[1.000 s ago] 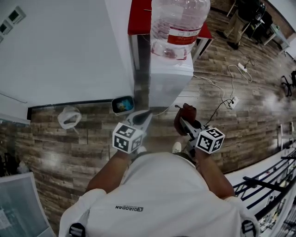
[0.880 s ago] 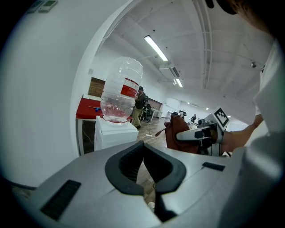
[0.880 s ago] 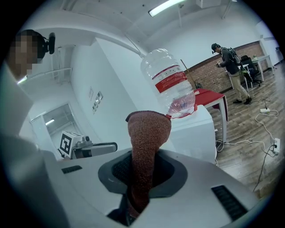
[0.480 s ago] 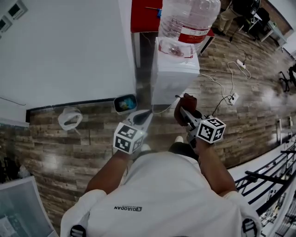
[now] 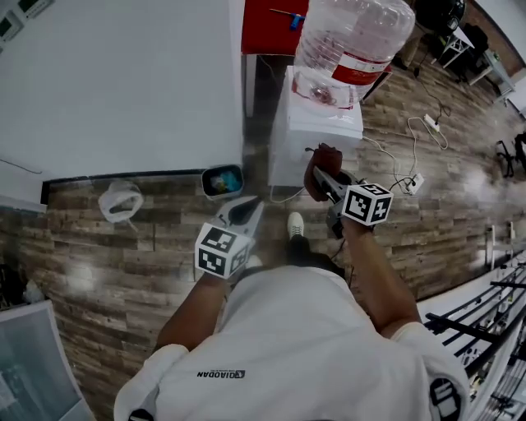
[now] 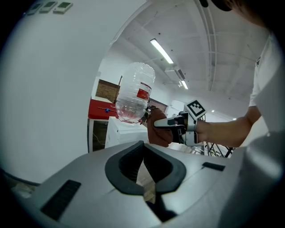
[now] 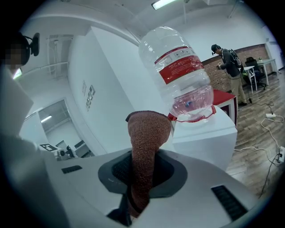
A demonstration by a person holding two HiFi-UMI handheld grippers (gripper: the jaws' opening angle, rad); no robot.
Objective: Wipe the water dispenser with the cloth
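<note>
Nearest the person, the left gripper (image 5: 245, 212) hangs low, well short of the water dispenser (image 5: 316, 136), its tongs pressed together at the tips with nothing between them. Closer to the dispenser, the right gripper (image 5: 329, 182) pinches the reddish-brown cloth (image 5: 321, 167) by its lower end. The loose top of the cloth stands up just before the dispenser's white front. No view settles whether it touches yet. On top of the dispenser sits the big clear bottle (image 5: 355, 37), and behind it a red cabinet (image 5: 269, 23).

Only the cloth's end is clamped, so a hard drag across the white panel could pull it free or fold it over, leaving the bare tongs to scrape the panel. A high swipe might knock the bottle. A cable (image 5: 386, 156) trails on the floor to the right of the dispenser, and a step that way could snag it.

A second ago the cloth was held further back from the dispenser. The person has since stepped in, and the right gripper has carried it up to the front. The left gripper has stayed low and closed.
</note>
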